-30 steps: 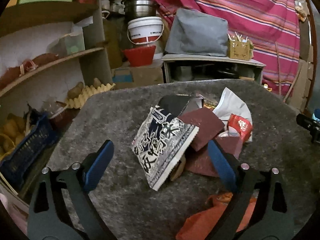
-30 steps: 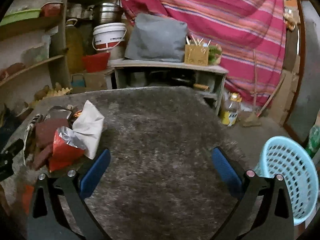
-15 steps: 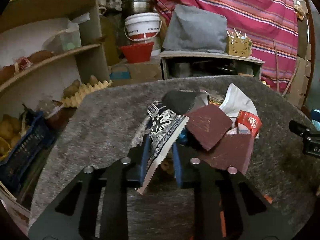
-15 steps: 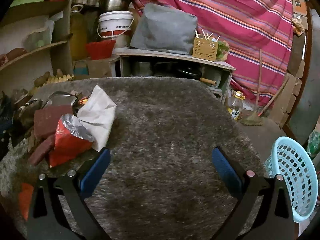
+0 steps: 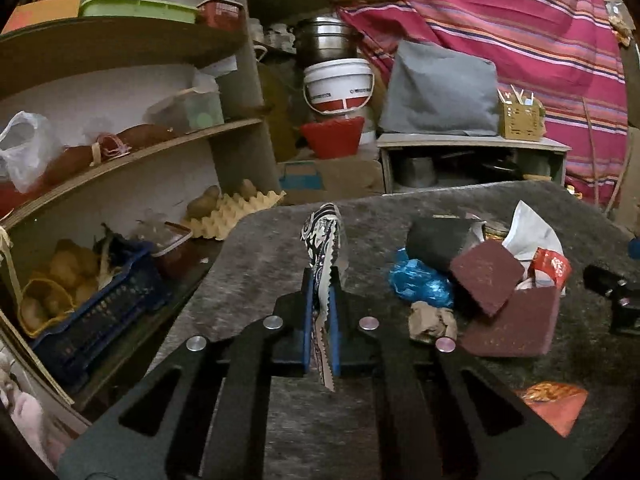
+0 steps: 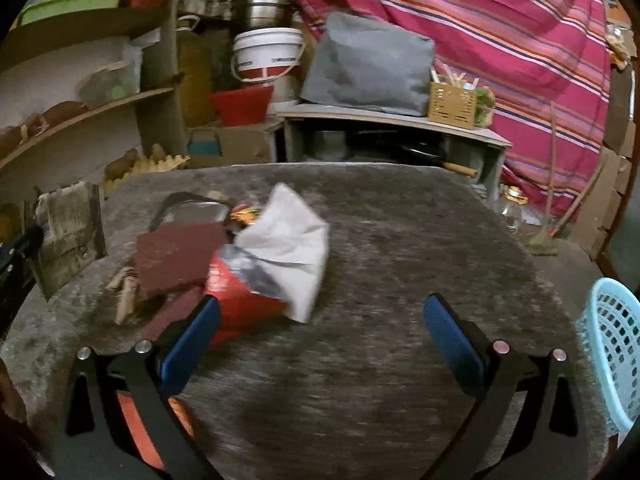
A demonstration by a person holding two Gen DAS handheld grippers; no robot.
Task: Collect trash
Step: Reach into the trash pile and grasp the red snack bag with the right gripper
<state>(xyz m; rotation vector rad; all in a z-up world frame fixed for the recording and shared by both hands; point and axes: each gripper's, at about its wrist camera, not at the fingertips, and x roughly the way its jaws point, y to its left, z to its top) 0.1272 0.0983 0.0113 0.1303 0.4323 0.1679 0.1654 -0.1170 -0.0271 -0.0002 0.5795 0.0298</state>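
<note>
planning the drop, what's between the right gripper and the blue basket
Only bare grey rug: the right wrist view shows nothing between the open right gripper and the blue basket.

A shaggy grey pile cloth (image 6: 400,240) covers the bench, matt and rough. The black-and-white patterned wrapper (image 5: 322,248) looks like thin printed film with a serrated edge. The maroon square pads (image 5: 486,276) are coarse and matt. The crumpled blue plastic bag (image 5: 420,282) is glossy. The red foil-lined packet (image 6: 244,296) shines silver inside beside white crumpled paper (image 6: 292,240). At the bench's right edge, the pale blue perforated basket (image 6: 612,344) is smooth plastic.
</note>
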